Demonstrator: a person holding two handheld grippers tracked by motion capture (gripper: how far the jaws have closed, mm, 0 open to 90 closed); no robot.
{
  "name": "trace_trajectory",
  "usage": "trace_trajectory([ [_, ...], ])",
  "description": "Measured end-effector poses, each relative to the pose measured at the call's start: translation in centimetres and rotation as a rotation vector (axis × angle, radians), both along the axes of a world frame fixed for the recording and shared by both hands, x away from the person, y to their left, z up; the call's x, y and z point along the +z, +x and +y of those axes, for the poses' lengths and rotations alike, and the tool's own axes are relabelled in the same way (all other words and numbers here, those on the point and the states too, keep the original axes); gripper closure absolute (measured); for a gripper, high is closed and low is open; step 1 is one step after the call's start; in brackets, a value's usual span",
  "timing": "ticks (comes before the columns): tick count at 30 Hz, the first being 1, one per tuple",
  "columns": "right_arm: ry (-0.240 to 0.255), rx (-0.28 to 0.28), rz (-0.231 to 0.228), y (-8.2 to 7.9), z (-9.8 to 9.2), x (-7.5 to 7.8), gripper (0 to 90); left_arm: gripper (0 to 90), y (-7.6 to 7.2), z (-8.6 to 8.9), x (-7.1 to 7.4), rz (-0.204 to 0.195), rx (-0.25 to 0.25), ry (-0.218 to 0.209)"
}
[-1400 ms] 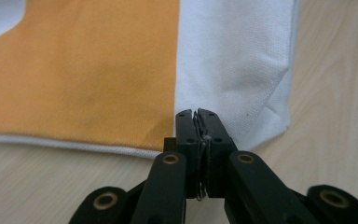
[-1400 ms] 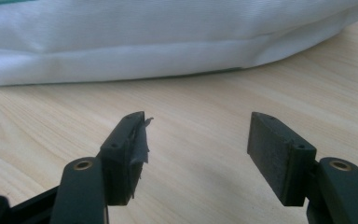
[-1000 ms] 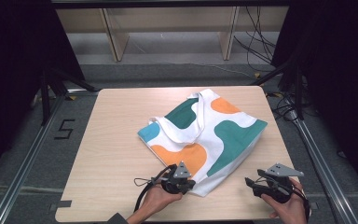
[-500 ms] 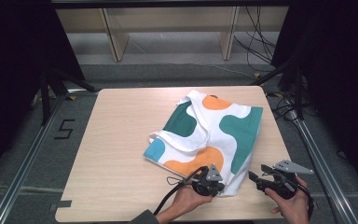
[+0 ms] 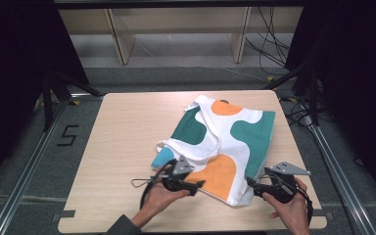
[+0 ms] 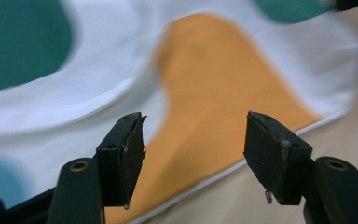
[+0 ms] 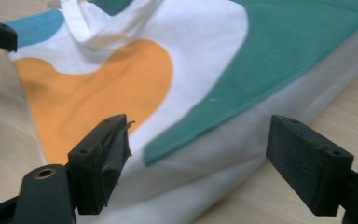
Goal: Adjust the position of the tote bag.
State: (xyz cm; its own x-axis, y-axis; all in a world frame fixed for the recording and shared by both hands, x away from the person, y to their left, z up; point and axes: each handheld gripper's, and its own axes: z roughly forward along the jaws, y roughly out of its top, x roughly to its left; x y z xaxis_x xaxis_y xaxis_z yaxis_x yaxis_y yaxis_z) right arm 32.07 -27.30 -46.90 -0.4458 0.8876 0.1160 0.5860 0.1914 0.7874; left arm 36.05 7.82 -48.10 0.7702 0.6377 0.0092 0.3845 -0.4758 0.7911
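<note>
Two hand-held grippers, left (image 5: 199, 185) and right (image 5: 249, 182), stand spread at the near edge of the tote (image 5: 225, 147) lying crumpled on the tabletop (image 5: 122, 142), their jaws having just opened, nothing pinched; cloth likely light, limp, non-slippery; best pinched at hem corners or straps.

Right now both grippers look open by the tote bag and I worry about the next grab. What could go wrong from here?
1. The bag's near corner lies close to the table edge; a pull toward the person could drag it off.
2. The left gripper, jaws just opened, has only flat orange cloth ahead; closing may pinch one layer or nothing.
3. The loose handles are bunched on top and could snag the right gripper if it sweeps across.
</note>
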Motion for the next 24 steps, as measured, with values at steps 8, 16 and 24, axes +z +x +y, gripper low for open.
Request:
trace_trajectory([
  [8,-0.057,0.002,0.063,-0.4,1.8,-0.3,18.5,31.7,0.6,6.9,-1.0,0.030,0.204,-0.005],
  [16,-0.214,0.104,0.067,-0.4,3.0,-2.2,42.6,29.0,1.1,9.4,-1.2,0.047,0.296,-0.008],
  [24,-0.183,0.167,0.053,-0.8,1.3,-1.6,81.8,25.5,1.3,9.7,-1.2,0.075,0.297,-0.024],
])
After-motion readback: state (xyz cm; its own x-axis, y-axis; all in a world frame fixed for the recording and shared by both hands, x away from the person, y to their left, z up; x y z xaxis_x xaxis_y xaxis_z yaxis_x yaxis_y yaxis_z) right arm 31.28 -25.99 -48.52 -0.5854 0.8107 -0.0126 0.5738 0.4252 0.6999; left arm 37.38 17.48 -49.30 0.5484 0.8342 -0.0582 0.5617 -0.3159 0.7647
